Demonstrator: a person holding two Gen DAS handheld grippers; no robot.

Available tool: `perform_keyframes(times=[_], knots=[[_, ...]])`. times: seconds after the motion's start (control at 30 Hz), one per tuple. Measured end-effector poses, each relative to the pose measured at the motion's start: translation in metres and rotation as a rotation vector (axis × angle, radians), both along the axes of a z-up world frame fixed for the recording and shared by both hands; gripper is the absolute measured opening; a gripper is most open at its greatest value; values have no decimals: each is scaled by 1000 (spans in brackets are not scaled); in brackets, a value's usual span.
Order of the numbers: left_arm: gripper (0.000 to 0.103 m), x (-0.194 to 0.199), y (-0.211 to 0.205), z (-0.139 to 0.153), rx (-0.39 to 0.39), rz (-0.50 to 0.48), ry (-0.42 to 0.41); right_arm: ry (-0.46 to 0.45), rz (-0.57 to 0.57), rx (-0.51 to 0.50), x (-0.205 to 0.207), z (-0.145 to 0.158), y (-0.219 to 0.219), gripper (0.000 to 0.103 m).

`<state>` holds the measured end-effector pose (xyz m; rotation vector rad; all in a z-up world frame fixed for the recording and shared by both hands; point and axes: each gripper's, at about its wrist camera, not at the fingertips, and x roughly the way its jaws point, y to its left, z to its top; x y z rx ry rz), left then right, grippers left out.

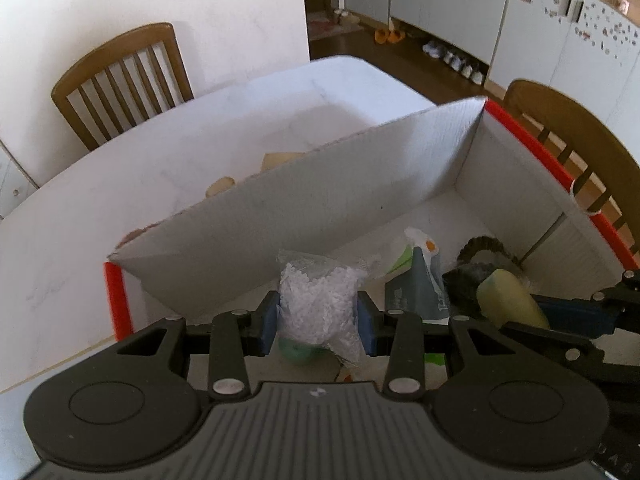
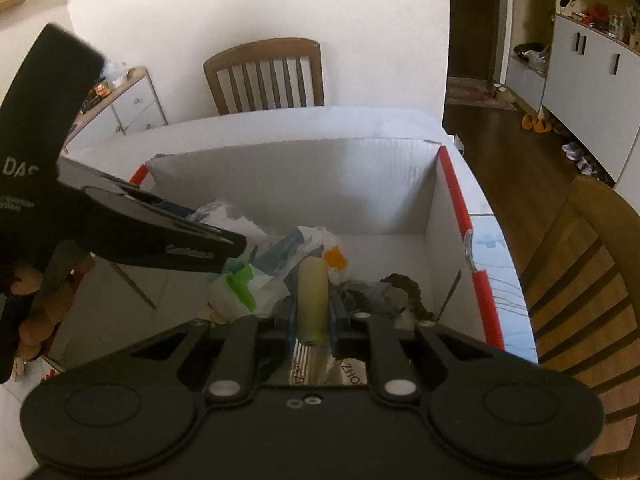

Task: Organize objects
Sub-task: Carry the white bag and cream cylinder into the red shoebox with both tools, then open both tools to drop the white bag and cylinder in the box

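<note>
A white cardboard box [image 1: 320, 200] with red edges stands on the white table. My left gripper [image 1: 318, 320] is shut on a clear bag of white beads [image 1: 316, 304], held over the box's near left part. My right gripper [image 2: 313, 320] is shut on a pale yellow cylinder [image 2: 312, 296], above the box's clutter. In the left wrist view that cylinder [image 1: 508, 300] and the right gripper's fingers [image 1: 576, 312] come in from the right. The left gripper's body [image 2: 132, 220] crosses the right wrist view at the left. Inside the box lie plastic packets [image 2: 256, 280], a grey pouch [image 1: 420, 288] and a dark scrunchie [image 1: 484, 248].
Wooden chairs stand at the table's far side [image 1: 124, 80] and right side [image 1: 580, 148]. Small tan objects [image 1: 276, 160] lie on the table [image 1: 160, 180] behind the box wall. A green round thing [image 1: 296, 352] shows under the bead bag. Cabinets and shoes line the far room.
</note>
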<state>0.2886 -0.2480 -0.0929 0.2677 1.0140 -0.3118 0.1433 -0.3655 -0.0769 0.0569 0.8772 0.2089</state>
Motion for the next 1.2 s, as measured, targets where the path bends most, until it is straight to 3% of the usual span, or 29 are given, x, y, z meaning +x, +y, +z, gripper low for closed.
perform_keyframes(times=[0.47,0.57,0.73,1.2], knots=[[39,9,-2,-16,29,17,73,70,12,-14,11,-15,0,15],[41,9,-1,-17,36,21,76,73,16,-5,13,-15,0,21],[62,7,2,-15,22,37,69,73,17,-17,13,-15,2,25],[63,-11,24,12,-50,73,20,16,13,-24,-8,8,0,50]])
